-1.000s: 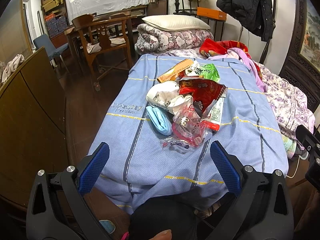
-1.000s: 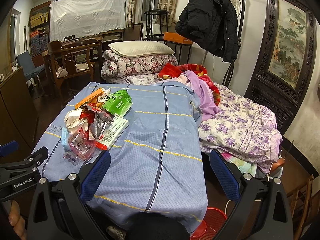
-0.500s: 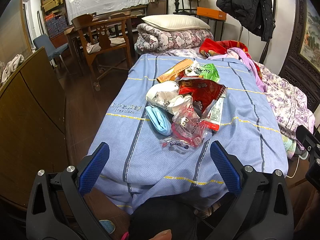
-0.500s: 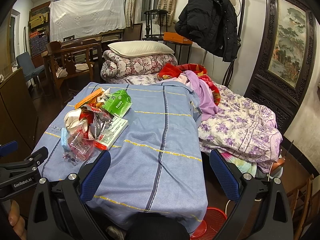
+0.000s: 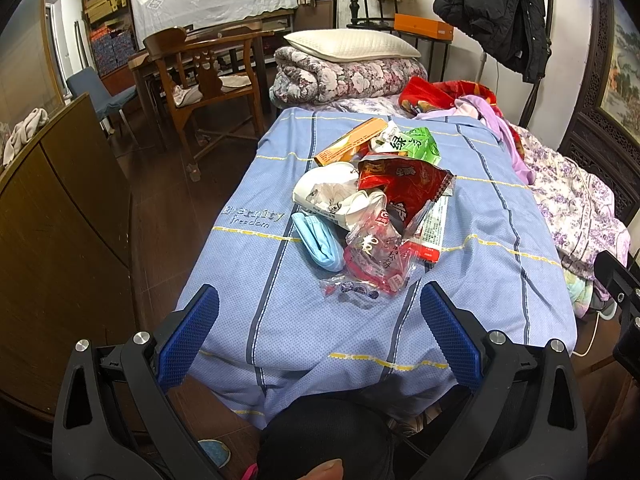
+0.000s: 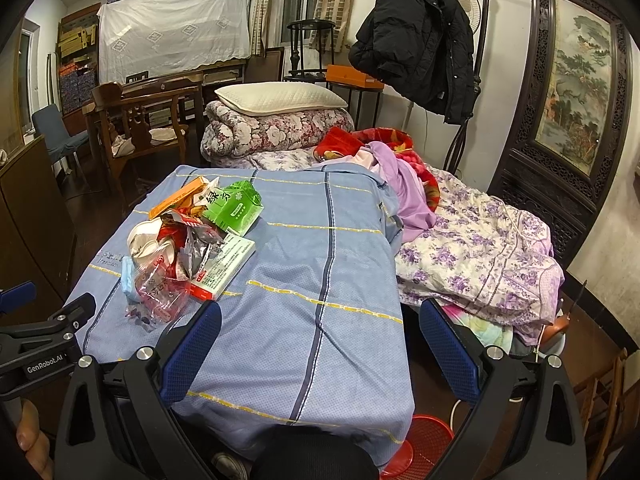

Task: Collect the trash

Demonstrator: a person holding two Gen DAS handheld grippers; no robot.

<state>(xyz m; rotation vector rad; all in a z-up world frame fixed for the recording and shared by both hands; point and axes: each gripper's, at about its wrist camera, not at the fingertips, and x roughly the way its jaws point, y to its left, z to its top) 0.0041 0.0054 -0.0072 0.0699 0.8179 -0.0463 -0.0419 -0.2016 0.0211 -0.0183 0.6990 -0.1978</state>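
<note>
Plainly, both tongs, left point(image 5: 318, 324) and right point(image 6: 320, 344), gape wide and empty, short of the trash pile point(image 5: 372, 208) on the blue-covered bed point(image 5: 500, 280). It lies straight ahead of the left, nearer; its length runs away from it. Only the right view shows the red basket point(image 6: 424, 444) on the floor.

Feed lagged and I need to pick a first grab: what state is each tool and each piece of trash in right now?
Left tool: open, empty, short of the pile.
Right tool: open, empty, over bare blue sheet.
Red snack bag: torn open, crumpled.
Green packet: crumpled, at the far end.
Orange box: lying flat.
White bag: crumpled.
Blue mask: folded.
Clear wrapper: crumpled, nearest.
Red basket: on the floor.
</note>
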